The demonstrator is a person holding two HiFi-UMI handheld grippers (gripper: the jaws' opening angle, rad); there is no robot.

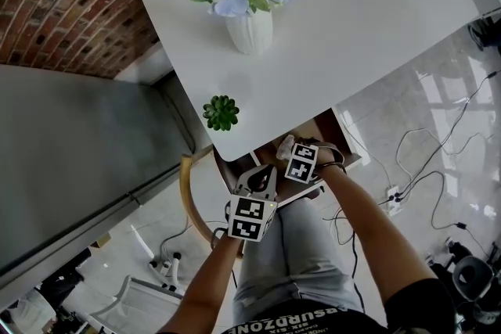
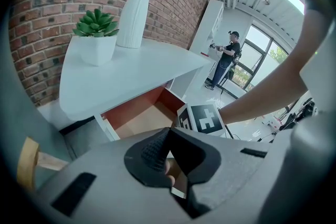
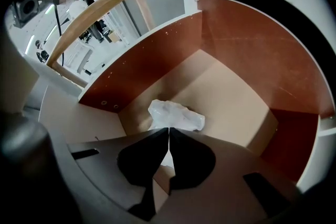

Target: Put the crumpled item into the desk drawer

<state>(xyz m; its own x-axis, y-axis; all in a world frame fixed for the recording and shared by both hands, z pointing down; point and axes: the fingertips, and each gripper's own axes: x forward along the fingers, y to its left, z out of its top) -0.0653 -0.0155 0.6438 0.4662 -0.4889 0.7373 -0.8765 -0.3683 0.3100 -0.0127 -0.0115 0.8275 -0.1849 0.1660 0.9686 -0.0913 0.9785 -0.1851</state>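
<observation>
The crumpled item (image 3: 177, 115), a white wad, is inside the open desk drawer (image 3: 231, 97), close to its pale floor near the left wall. My right gripper (image 3: 169, 130) is shut, and its tips pinch the wad's near edge. In the head view the right gripper (image 1: 288, 146) reaches into the drawer (image 1: 333, 129) under the white desk (image 1: 352, 27). My left gripper (image 1: 261, 172) hovers just outside the drawer front. The left gripper (image 2: 169, 131) is shut with nothing in it, and it faces the drawer (image 2: 142, 118).
A white vase of blue flowers (image 1: 250, 31) and a small potted succulent (image 1: 221, 113) stand on the desk. A curved wooden chair back (image 1: 188, 199) sits left of the drawer. Cables (image 1: 423, 160) trail on the floor at right. A person (image 2: 227, 57) stands far off.
</observation>
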